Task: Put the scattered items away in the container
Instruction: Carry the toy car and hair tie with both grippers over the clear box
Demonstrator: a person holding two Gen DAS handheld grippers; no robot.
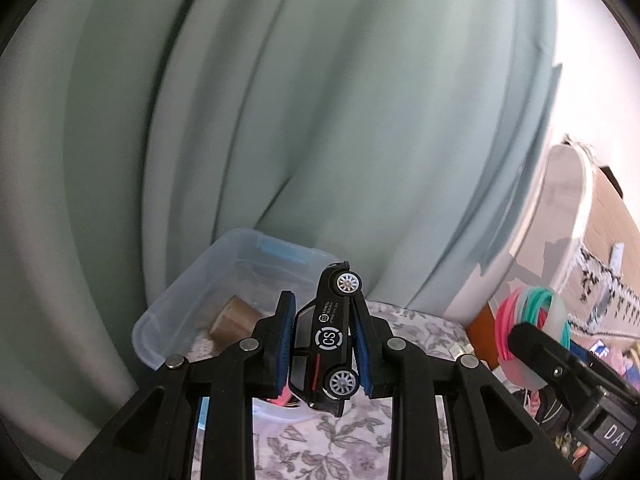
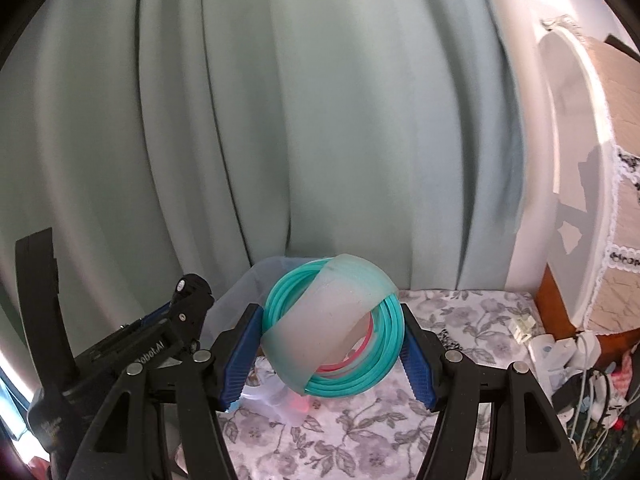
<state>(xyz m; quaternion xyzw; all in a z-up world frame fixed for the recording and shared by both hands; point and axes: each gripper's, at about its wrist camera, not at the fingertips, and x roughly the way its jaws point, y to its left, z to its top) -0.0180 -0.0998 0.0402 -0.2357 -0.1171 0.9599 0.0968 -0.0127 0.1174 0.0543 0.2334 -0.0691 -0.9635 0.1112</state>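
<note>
your left gripper point(image 1: 325, 347) pinches the toy car point(image 1: 329, 344); your right gripper point(image 2: 335, 347) clamps the ring bundle point(image 2: 335, 326).
both loads hang above the floral cloth point(image 1: 344, 444), short of the clear container point(image 1: 192, 296) by the curtain point(image 1: 280, 100). the car sits skewed between the pads, so a jolt could twist it free early.

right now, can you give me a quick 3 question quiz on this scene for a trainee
1. True or false: the left gripper holds a black toy car.
2. What does the right gripper hold? A) a spoon B) a bundle of teal and pink rings C) nothing
3. Fill in: the clear plastic container already has a brown ____ inside.

Key: 1 true; 2 B; 3 cylinder
</note>
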